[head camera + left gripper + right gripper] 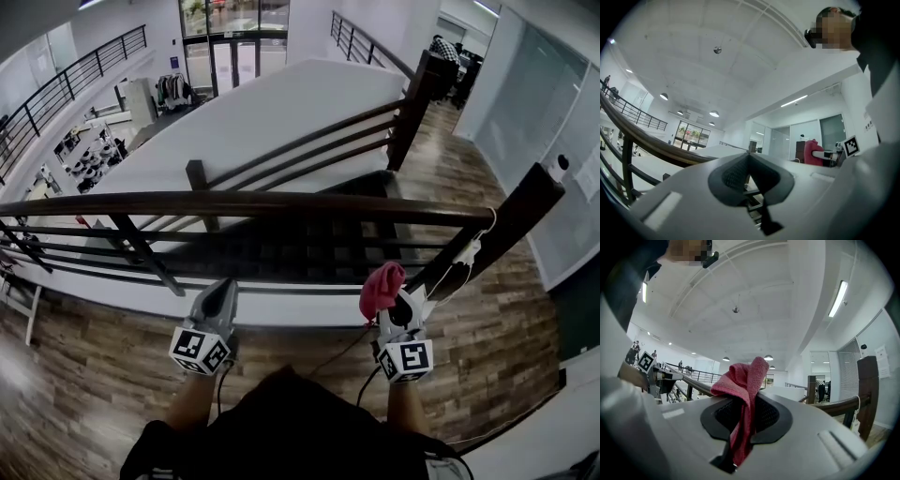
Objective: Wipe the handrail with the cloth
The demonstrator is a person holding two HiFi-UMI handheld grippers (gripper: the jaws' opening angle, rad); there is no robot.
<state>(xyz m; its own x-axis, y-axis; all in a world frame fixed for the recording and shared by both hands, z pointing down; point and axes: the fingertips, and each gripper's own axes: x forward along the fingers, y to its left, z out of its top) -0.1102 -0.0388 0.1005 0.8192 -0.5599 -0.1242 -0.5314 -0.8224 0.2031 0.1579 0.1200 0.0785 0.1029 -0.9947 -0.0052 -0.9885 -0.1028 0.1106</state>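
Before the crosswise handrail [281, 204], right tongs [401, 305] pinch cloth [382, 286] upright.

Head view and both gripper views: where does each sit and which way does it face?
Head view: on the head, looking steeply down over the handrail; shows forearms, left gripper, right gripper.
Left gripper view: on that gripper, tilted up at the ceiling; jaws shut, empty.
Right gripper view: likewise tilted up; jaws shut on the cloth.
Shared: all three show the handrail.
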